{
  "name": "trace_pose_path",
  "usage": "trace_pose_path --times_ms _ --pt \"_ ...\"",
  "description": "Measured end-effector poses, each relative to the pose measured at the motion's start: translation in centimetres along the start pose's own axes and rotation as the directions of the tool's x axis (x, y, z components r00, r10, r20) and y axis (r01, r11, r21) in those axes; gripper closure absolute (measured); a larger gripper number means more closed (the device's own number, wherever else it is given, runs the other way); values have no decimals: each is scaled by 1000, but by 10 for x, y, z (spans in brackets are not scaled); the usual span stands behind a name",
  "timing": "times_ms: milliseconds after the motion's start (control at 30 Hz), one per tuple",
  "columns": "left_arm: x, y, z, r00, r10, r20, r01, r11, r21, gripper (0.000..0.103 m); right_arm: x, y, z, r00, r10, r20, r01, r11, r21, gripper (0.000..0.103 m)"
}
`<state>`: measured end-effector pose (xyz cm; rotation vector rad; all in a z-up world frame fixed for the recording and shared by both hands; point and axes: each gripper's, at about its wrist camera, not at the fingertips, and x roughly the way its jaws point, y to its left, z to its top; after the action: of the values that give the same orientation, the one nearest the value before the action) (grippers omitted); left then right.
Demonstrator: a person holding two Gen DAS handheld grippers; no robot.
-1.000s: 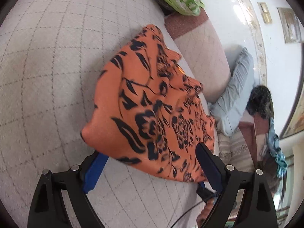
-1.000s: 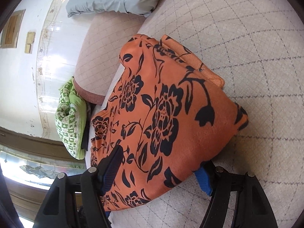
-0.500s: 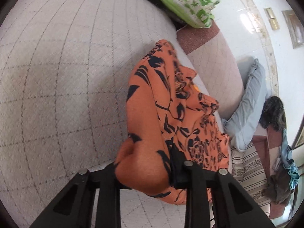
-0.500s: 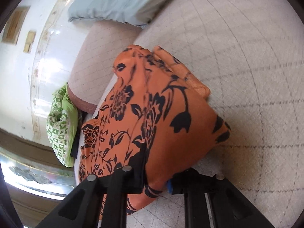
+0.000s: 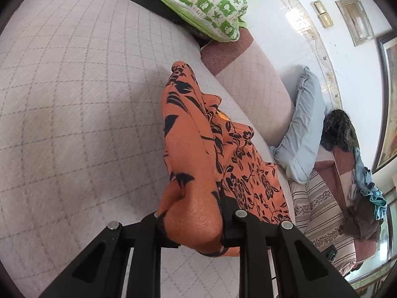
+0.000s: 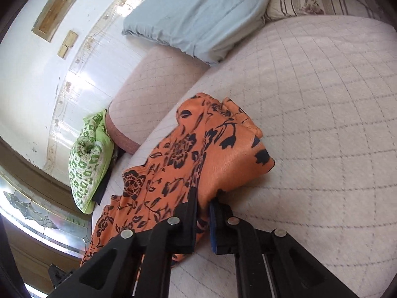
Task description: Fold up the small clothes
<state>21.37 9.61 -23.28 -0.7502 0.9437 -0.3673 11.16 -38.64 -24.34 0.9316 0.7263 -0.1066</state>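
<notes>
An orange garment with a black flower print [image 5: 188, 149] lies on the quilted beige bed cover [image 5: 74, 99]. In the left wrist view its near corner bulges up between the black fingers of my left gripper [image 5: 193, 221], whose jaws are closing on the bunched cloth. In the right wrist view the other near corner of the garment [image 6: 188, 154] is pinched in my right gripper [image 6: 203, 203]. Its jaws are closing tight, with only a thin fold of cloth between the blue pads. Both held corners are raised off the cover; the garment's far end rests on it.
A green and white patterned pillow [image 5: 208, 0] lies at the bed's far edge beside a pinkish bolster [image 5: 250, 84]. A light blue pillow [image 5: 302, 129], a striped cushion [image 5: 320, 211] and a pile of dark and blue clothes [image 5: 359, 198] sit to the right. A white wall stands behind.
Both grippers went from wide open around the garment's near corners to closed on them. Both have lifted, pulling the cloth up into a ridge.
</notes>
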Motion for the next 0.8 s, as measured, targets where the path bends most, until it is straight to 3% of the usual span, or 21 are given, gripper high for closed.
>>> trace_pose_path --times_ms 200,267,333,467,567,633,700,800 --pt "7 8 0 999 15 -32 -16 1000 -24 81 25 -38 3 992 25 -122 1 978 207 90" --pt "10 8 0 999 15 -34 -16 999 -29 81 33 -43 5 993 16 -113 9 976 218 87" --pt "12 9 2 999 15 -39 -17 999 -34 81 40 -48 8 995 22 -101 3 970 244 77" --pt "18 9 2 998 26 -52 -27 999 -35 81 52 -57 16 995 74 -69 -49 950 308 75" --pt "20 8 2 998 24 -54 -26 999 -39 81 56 -47 19 998 47 -45 -36 975 221 76" --pt "18 6 2 999 24 -46 -26 999 -30 81 54 -39 19 999 34 -29 -28 984 178 88" --pt "14 1 2 999 21 -24 -21 1000 -1 81 43 -26 18 999 38 20 -40 992 119 89" --pt "4 -7 5 999 38 25 -39 998 46 81 22 23 15 993 9 114 7 990 -139 90"
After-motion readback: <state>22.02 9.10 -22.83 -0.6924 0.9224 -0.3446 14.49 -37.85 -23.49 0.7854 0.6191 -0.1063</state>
